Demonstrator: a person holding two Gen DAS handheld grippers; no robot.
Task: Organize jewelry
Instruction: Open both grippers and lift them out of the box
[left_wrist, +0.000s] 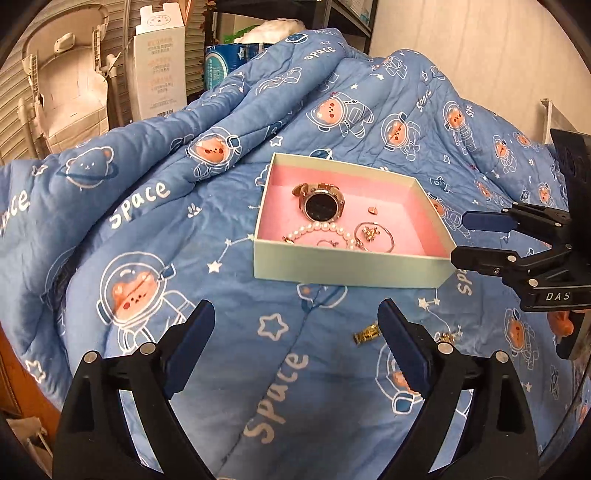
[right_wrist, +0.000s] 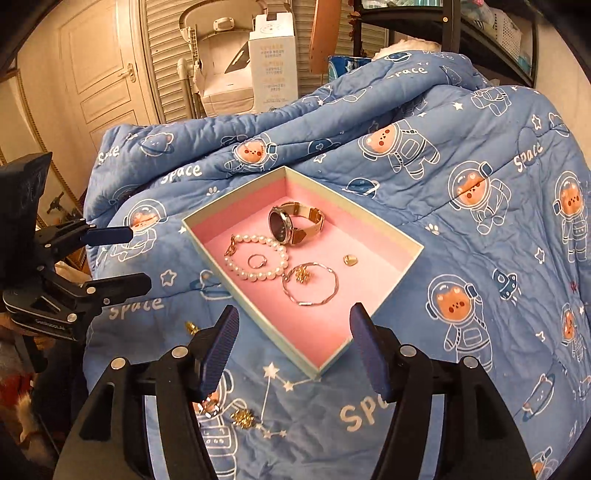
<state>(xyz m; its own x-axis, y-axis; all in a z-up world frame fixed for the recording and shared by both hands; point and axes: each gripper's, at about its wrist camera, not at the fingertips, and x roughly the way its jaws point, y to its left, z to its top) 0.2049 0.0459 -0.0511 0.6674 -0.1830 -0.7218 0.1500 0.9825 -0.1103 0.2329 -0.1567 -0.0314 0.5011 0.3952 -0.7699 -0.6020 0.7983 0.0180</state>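
A pale green box (left_wrist: 347, 266) lined in pink lies on the quilt. It holds a rose-gold watch (right_wrist: 291, 225), a pearl bracelet (right_wrist: 282, 254), a ring (right_wrist: 256, 261), a thin bangle (right_wrist: 334, 284) and a small heart stud (right_wrist: 350, 259). Loose gold pieces (left_wrist: 366, 336) (right_wrist: 242, 417) lie on the quilt in front of the box. My left gripper (left_wrist: 295, 314) is open above the quilt, short of the box, holding nothing. My right gripper (right_wrist: 293, 317) is open over the box's near corner, also with nothing in it. Each shows in the other's view: the right gripper (left_wrist: 460, 240), the left gripper (right_wrist: 138, 258).
A rumpled blue quilt (left_wrist: 147, 229) with astronaut bears covers the whole surface and rises in folds behind the box. A tall white carton (right_wrist: 273, 70), a folded plastic seat (left_wrist: 62, 85) and a dark shelf (right_wrist: 461, 29) stand beyond it. A cream door (right_wrist: 99, 74) is at far left.
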